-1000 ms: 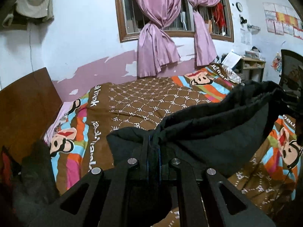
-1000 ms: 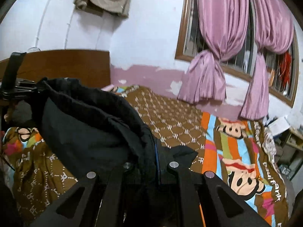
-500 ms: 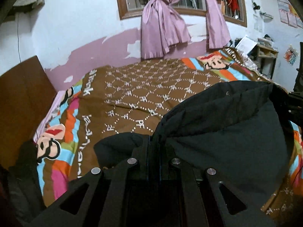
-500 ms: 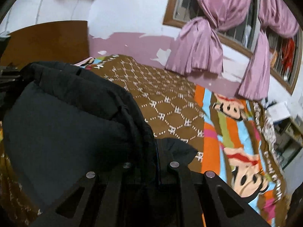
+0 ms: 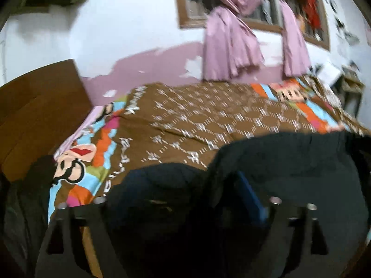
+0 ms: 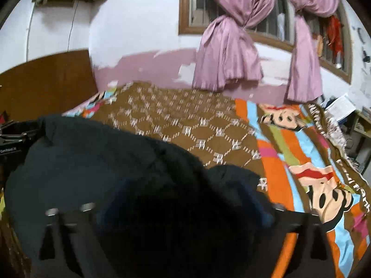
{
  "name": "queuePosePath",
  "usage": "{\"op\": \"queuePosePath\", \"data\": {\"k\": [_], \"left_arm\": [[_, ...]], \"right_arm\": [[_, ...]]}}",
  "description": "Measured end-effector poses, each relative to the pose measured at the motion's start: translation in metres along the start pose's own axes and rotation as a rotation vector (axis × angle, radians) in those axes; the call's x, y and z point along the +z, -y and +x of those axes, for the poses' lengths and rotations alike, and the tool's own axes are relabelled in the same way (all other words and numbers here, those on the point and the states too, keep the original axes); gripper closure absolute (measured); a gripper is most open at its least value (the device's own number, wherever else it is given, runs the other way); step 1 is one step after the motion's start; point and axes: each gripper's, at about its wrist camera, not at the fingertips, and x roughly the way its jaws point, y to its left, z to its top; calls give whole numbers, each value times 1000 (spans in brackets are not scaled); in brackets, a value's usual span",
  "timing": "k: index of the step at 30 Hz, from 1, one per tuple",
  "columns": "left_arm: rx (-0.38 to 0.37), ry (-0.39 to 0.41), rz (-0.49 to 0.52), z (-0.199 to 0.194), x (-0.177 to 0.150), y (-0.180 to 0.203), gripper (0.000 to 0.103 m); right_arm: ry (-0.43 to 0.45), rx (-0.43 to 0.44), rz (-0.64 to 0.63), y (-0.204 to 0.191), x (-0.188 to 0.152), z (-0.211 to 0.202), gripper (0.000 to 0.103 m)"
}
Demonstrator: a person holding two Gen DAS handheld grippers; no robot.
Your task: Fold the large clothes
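A large black garment (image 5: 289, 162) lies spread on the bed in front of both grippers. In the left wrist view my left gripper (image 5: 183, 203) has its jaws opening wide. A bunched corner of the garment (image 5: 162, 180) sits loose between them, clear of the blue pad (image 5: 250, 197). In the right wrist view my right gripper (image 6: 183, 210) is also opening, its fingers far apart with the black garment (image 6: 92, 157) heaped between them and not pinched. The left gripper's body (image 6: 11, 139) shows at the garment's far left edge.
The bed carries a brown patterned cover (image 5: 208, 120) with a striped cartoon blanket (image 6: 301, 162) on its right. A wooden headboard (image 5: 34, 106) stands at the left, with dark clothes (image 5: 20, 197) below it. Pink curtains (image 6: 227, 53) hang behind, and a desk (image 6: 357, 120) stands at the right.
Both grippers came down toward the bed with the black garment pinched in them. Their jaws have now spread wide and let go of it, and the cloth has settled on the cover.
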Motion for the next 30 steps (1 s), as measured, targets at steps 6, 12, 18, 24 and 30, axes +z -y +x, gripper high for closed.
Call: {"op": "queuePosePath", "data": {"k": [6, 12, 18, 24, 30], "left_arm": [[28, 88, -47, -28, -5, -10, 17], [-43, 158, -37, -63, -19, -8, 13], [-271, 72, -21, -77, -49, 11, 12], [-274, -56, 84, -51, -61, 42, 12], [-204, -107, 66, -10, -39, 54, 12]], "right_arm": [[133, 8, -31, -12, 5, -38, 0], [149, 113, -87, -33, 0, -63, 0], [-23, 273, -67, -50, -39, -53, 0], [-168, 290, -54, -56, -56, -12, 0], [-245, 300, 92, -30, -26, 39, 0]]}}
